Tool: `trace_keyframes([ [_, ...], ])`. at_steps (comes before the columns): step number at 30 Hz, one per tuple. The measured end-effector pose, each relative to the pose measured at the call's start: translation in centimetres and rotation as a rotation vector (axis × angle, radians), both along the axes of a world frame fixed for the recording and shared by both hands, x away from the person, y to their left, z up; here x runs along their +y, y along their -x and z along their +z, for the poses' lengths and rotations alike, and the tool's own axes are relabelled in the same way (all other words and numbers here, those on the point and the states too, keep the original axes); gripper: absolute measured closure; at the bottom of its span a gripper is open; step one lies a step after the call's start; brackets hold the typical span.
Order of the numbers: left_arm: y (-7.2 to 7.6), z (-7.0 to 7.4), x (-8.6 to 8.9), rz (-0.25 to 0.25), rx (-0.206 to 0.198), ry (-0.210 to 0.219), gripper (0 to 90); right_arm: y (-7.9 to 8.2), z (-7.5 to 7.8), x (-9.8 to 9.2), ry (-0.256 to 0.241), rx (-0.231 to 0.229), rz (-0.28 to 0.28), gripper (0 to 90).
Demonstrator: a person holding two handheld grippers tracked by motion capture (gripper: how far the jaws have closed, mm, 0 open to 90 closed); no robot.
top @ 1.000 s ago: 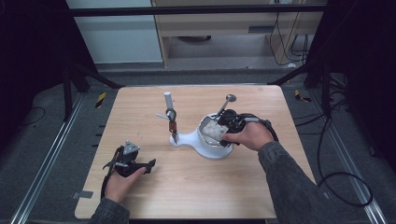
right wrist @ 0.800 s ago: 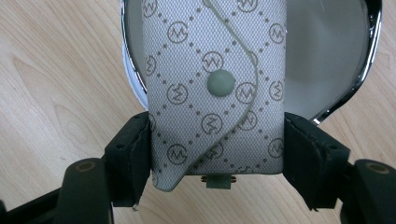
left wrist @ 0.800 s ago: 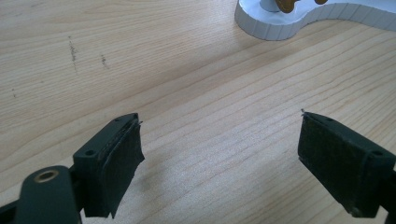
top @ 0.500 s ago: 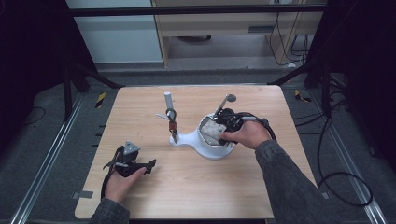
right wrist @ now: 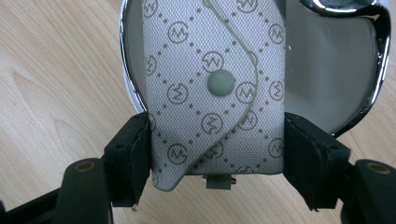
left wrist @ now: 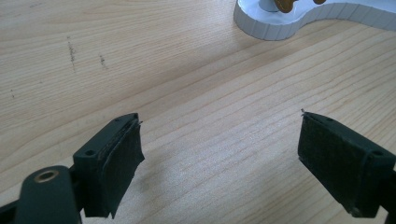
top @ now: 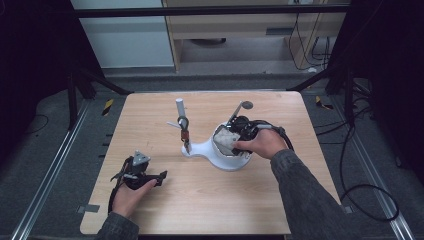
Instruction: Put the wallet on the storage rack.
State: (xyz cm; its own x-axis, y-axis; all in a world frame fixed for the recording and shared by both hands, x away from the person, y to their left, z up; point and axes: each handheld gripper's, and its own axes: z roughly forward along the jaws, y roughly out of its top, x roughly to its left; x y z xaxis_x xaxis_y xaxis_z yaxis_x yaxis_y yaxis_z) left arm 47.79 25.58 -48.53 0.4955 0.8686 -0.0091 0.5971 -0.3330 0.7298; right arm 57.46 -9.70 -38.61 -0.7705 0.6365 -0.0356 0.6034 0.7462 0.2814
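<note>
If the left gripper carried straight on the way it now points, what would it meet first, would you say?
Probably the white stand base: the open left gripper has bare wooden table ahead of it until then, though depth is hard to judge.

Open tabletop left; white stand and upright post probably block centre
</note>
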Motion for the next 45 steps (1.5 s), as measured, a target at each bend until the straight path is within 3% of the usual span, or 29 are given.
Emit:
trace_keyframes([
  [13,0.0,0.0,-0.06,-0.002,0.0,-0.002,13.3,-0.32,-0.19,-0.29,-0.008,-0.01,0.016,29.2],
  [35,-0.02,0.01,-0.08,-0.007,0.001,-0.01,13.4,-0.32,-0.12,0.02,-0.001,0.024,-0.036,29.4],
  [41,0.0,0.03,-0.08,-0.008,0.0,-0.011,13.5,-0.46,-0.6,0.16,0.01,0.011,-0.003,29.5],
  [45,-0.02,0.01,-0.05,-0.005,-0.001,-0.005,13.5,-0.32,-0.96,0.37,-0.013,0.02,-0.021,29.7],
])
